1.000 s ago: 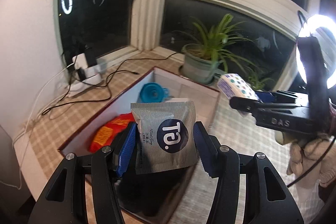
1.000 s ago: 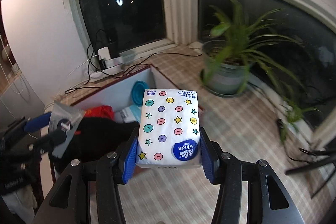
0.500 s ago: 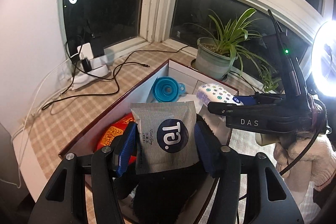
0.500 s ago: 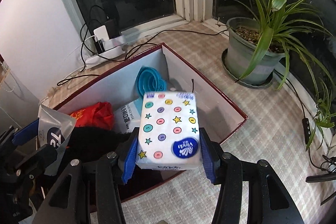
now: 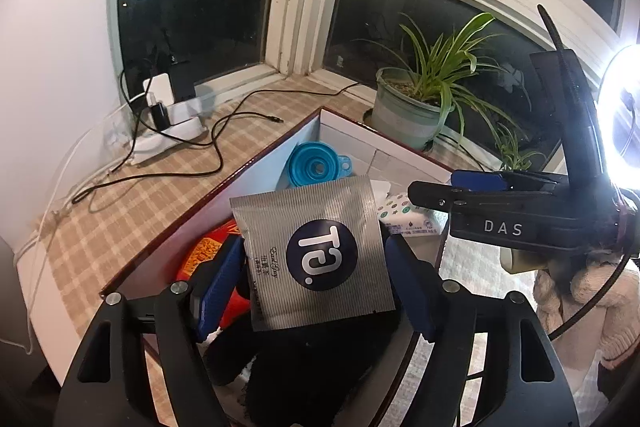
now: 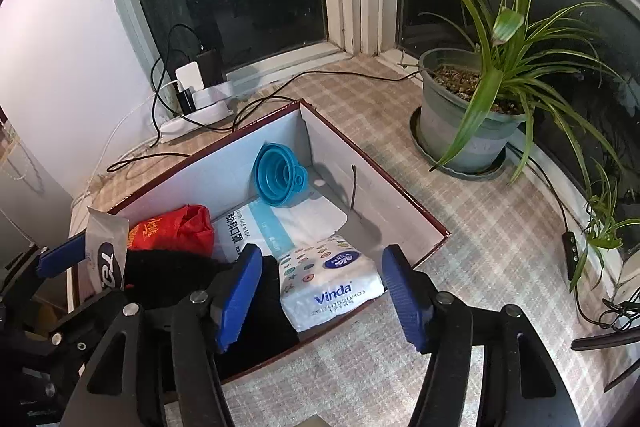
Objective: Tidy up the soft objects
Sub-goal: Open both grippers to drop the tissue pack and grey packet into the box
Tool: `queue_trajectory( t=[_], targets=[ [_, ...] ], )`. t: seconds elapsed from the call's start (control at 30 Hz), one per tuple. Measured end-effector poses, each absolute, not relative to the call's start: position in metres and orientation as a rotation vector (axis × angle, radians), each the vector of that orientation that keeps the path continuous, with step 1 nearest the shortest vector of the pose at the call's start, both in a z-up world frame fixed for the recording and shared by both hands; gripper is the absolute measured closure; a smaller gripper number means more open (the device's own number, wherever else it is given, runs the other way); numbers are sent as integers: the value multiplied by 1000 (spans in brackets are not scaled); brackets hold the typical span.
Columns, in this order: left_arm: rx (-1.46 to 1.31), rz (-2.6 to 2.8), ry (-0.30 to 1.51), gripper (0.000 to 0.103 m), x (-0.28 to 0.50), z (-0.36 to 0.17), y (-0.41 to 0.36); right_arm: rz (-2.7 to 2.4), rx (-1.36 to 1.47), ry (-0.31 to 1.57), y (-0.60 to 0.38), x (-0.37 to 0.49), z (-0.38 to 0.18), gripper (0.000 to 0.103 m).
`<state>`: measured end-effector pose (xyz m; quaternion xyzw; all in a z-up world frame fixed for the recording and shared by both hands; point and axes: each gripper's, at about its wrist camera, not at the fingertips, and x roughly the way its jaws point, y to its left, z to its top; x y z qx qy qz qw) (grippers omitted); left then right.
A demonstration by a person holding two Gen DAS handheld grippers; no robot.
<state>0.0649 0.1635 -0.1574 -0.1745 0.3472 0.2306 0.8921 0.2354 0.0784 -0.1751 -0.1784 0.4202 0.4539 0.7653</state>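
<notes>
- Nearest, the right gripper [image 6: 320, 287] stands with its blue pads spread and nothing pinched; its jaws have just been opening, and the tissue pack [image 6: 332, 279] lies below and between them, free of both pads.
- That pack rests tilted in the near right corner of the box [image 6: 400, 195], against the near wall and beside a black cloth [image 6: 168, 275].
- The left gripper [image 5: 316, 267] has also just been opening its jaws. The grey sachet [image 5: 316, 251] sits between the pads over the near left part of the box; there is a clear gap on its right side, and I cannot tell whether the left pad touches it.
- I judge this to be the release step for both items: the pack is down, the sachet is being let go above the black cloth.
- Next, each hand would need to lift straight up and back, keeping the pads clear so nothing is dragged out again.
- Further in lie a red packet [image 6: 176, 231] by the left wall, a face-mask pack [image 6: 276, 227] on the floor, and a blue funnel [image 6: 280, 175] at the far corner.
- Beyond the box, a potted plant [image 6: 480, 107] stands on the counter.
</notes>
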Motion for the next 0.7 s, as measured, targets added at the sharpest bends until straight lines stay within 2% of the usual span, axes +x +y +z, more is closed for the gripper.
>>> queue_trajectory(
  t=[0.03, 0.07, 0.7],
  targets=[
    [-368, 471, 721, 23, 65, -157, 164, 987, -382, 911, 77, 235, -174, 44],
    [-374, 463, 723, 22, 66, -158, 164, 988, -379, 911, 76, 235, -173, 44],
    [-372, 486, 690, 22, 57, -140, 166, 978, -327, 881, 48, 231, -149, 44]
  ],
)
